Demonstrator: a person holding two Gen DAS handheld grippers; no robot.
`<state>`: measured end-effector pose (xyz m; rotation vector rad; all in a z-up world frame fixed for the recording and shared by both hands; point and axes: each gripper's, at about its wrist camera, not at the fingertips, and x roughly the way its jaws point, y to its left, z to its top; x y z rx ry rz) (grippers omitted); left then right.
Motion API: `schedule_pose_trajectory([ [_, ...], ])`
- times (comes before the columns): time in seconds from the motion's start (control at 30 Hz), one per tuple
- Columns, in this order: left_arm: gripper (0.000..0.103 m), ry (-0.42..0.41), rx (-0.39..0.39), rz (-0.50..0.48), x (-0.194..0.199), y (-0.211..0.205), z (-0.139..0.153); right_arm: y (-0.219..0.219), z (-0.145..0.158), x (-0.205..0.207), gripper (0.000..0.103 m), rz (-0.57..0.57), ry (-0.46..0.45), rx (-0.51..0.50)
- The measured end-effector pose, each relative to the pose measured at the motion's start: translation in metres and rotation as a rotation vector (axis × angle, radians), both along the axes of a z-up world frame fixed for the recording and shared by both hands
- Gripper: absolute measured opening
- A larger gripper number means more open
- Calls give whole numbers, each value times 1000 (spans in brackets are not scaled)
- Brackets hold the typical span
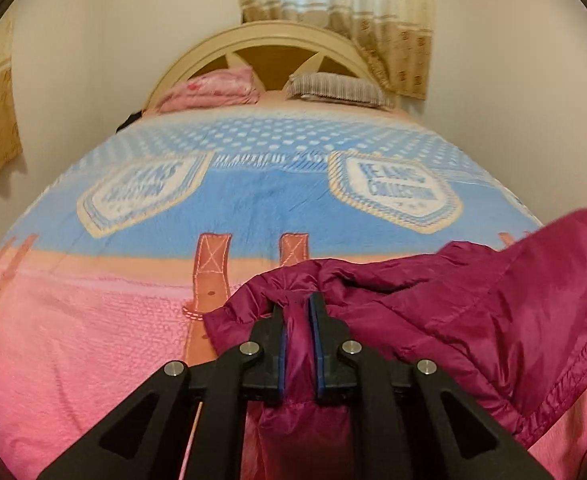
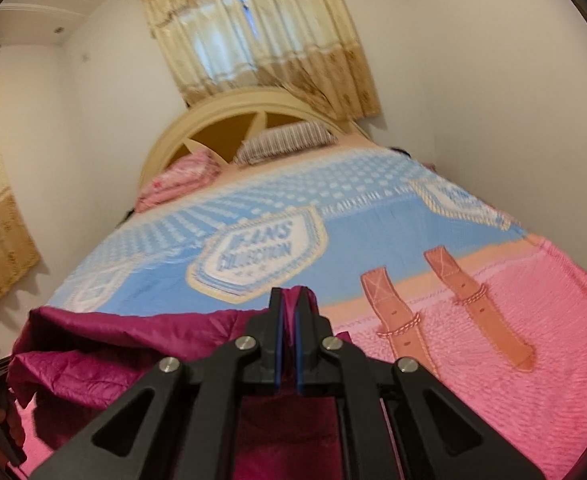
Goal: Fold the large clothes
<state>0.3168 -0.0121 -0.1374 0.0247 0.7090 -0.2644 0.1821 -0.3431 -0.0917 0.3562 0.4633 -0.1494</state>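
So both grippers had a bite of the magenta puffer jacket (image 1: 453, 312) at this point. The left gripper (image 1: 298, 300) was nearly closed, with a thick bunch of the quilted fabric squeezed between its blue pads (image 1: 282, 344). The right gripper (image 2: 289, 294) was clamped all the way down on a thinner bit of the same jacket, cloth poking up between its jaws.

The jacket itself sat over the foot edge of the bed (image 1: 73, 340), on the pink end of the bedspread (image 2: 493, 360), crumpled between the two grips and sagging in the middle. The blue half of the spread toward the headboard (image 1: 269, 40) had nothing on it apart from the pillows (image 1: 333, 88) at the far end.

My take on doing this bit well: it looked like a carry-and-spread step, so the trick would be to pull the two grips apart until the slack between them went flat, then lay the thing down on the bedspread with no buckle left in it. Puffer shell is slippery, and the left grip was a fat wad, so I'd have kept the tension gentle or it could creep out of the pads. Keeping both hands at the same height would matter too, otherwise the hem lands crooked and every later fold inherits it. Lots of free space up the bed, so no reason to work right at the foot edge.
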Motion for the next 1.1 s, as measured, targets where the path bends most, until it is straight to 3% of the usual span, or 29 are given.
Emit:
schedule_pose_trajectory([
  [0.1, 16, 40, -59, 59, 21, 7, -12, -6, -19, 25, 10, -23, 46, 15],
  [0.17, 46, -1, -51, 127, 18, 15, -10, -10, -27, 34, 16, -39, 57, 31],
  [0.2, 79, -43, -48, 169, 14, 21, -6, -12, -29, 36, 20, -48, 56, 36],
  [0.23, 92, -85, -62, 201, 8, 27, -2, -15, -30, 39, 30, -55, 58, 39],
  [0.3, 92, -154, -115, 254, -3, 46, 9, -15, -31, 43, 49, -64, 62, 30],
  [0.33, 92, -175, -121, 286, -9, 53, 16, -15, -31, 42, 67, -76, 57, 18],
  [0.37, 92, -187, -120, 302, -13, 56, 20, -14, -29, 40, 79, -86, 45, 11],
  [0.5, 93, -242, -122, 261, -29, 36, 35, 2, -21, 42, 79, -68, 29, -19],
  [0.67, 96, -250, -31, 133, -16, -28, 39, 50, -6, 48, 79, 67, 40, -83],
  [0.83, 97, -236, 193, 120, 10, -83, 4, 90, -18, 63, 79, 148, 100, -115],
  [0.9, 97, -226, 299, 157, 22, -91, -21, 102, -29, 70, 79, 157, 128, -150],
  [0.97, 97, -160, 349, 200, 36, -83, -47, 110, -46, 79, 79, 161, 164, -192],
  [1.03, 97, -49, 337, 259, 47, -69, -72, 111, -64, 88, 79, 153, 207, -213],
  [1.1, 97, 6, 241, 278, 51, -48, -82, 109, -75, 93, 79, 148, 234, -206],
])
